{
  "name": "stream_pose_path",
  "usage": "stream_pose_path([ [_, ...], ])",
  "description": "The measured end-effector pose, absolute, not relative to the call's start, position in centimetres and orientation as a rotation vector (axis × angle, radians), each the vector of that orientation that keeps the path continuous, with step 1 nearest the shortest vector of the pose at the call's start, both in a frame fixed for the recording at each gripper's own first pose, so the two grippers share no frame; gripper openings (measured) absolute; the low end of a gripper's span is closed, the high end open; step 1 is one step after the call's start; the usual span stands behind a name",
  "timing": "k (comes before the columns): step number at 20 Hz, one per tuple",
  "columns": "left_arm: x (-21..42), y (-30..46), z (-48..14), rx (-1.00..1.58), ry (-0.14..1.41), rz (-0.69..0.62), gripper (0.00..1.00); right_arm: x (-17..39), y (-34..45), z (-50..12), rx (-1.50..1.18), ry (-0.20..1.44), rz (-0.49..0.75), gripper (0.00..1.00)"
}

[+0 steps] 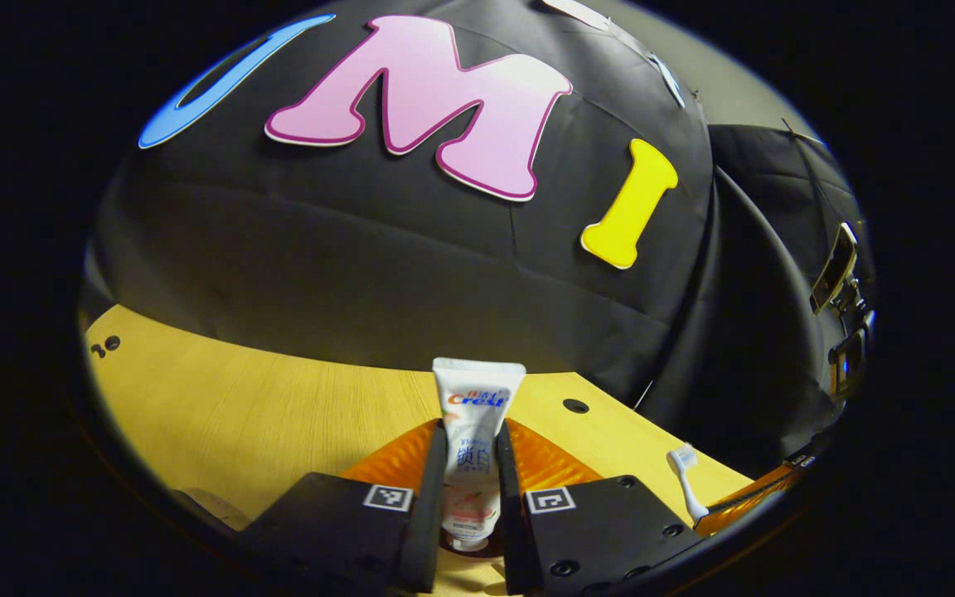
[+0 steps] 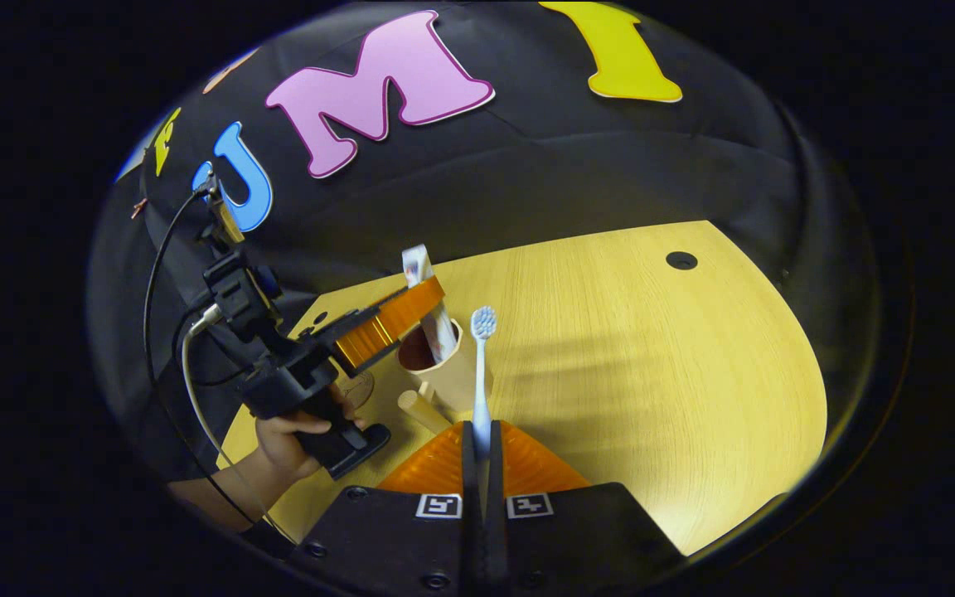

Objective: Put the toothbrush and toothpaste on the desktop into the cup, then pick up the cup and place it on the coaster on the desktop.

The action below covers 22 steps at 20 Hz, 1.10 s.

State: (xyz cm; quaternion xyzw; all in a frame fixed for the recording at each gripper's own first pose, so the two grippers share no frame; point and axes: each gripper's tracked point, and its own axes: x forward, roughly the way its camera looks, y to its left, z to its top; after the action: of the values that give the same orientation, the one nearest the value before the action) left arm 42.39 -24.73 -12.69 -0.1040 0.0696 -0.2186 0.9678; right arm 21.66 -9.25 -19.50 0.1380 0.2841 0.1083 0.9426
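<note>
The left gripper [image 1: 472, 485] clamps the 1 white toothpaste tube [image 1: 474, 431] upright between its fingers, its lower end inside the 1 beige cup [image 2: 444, 373] on the wooden desktop [image 2: 652, 373], while the right gripper [image 2: 482, 464] pinches the 1 pale-blue toothbrush [image 2: 482, 373], bristles up, just beside that cup.

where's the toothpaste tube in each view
Left gripper view: the toothpaste tube stands bottom centre, clamped between the left gripper fingers.
Right gripper view: left of centre, the tube is held over the cup.
Shared landmark: the toothbrush, held by the right gripper.
</note>
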Motion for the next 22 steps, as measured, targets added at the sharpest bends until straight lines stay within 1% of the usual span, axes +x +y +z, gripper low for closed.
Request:
stream_pose_path([
  [3,40.8,-23.8,-10.7,-0.232,0.093,-0.439,0.75,22.7,-8.7,-18.6,0.278,0.532,0.229,0.05],
  [4,40.4,-23.1,-9.8,-0.238,0.073,-0.420,0.89,23.0,-8.5,-18.2,0.279,0.513,0.232,0.05],
  [5,39.9,-22.5,-9.2,-0.243,0.061,-0.409,0.96,23.6,-8.3,-17.7,0.281,0.491,0.236,0.05],
  [6,39.3,-21.7,-8.4,-0.247,0.048,-0.393,0.98,24.1,-8.0,-17.3,0.282,0.470,0.241,0.05],
  [10,36.2,-17.5,-5.9,-0.283,-0.005,-0.313,0.98,26.5,-6.6,-14.3,0.288,0.358,0.266,0.05],
  [12,34.5,-15.5,-5.6,-0.302,-0.021,-0.282,0.98,28.2,-6.0,-12.5,0.289,0.281,0.275,0.05],
  [14,33.1,-13.5,-6.5,-0.323,-0.017,-0.234,0.98,29.8,-5.4,-11.0,0.311,0.214,0.279,0.05],
  [16,31.8,-12.0,-7.9,-0.348,0.012,-0.197,0.98,31.2,-4.8,-10.5,0.320,0.181,0.282,0.05],
  [22,29.4,-10.0,-9.9,-0.402,0.024,-0.156,0.98,34.4,-3.6,-9.5,0.289,0.053,0.266,0.05],
])
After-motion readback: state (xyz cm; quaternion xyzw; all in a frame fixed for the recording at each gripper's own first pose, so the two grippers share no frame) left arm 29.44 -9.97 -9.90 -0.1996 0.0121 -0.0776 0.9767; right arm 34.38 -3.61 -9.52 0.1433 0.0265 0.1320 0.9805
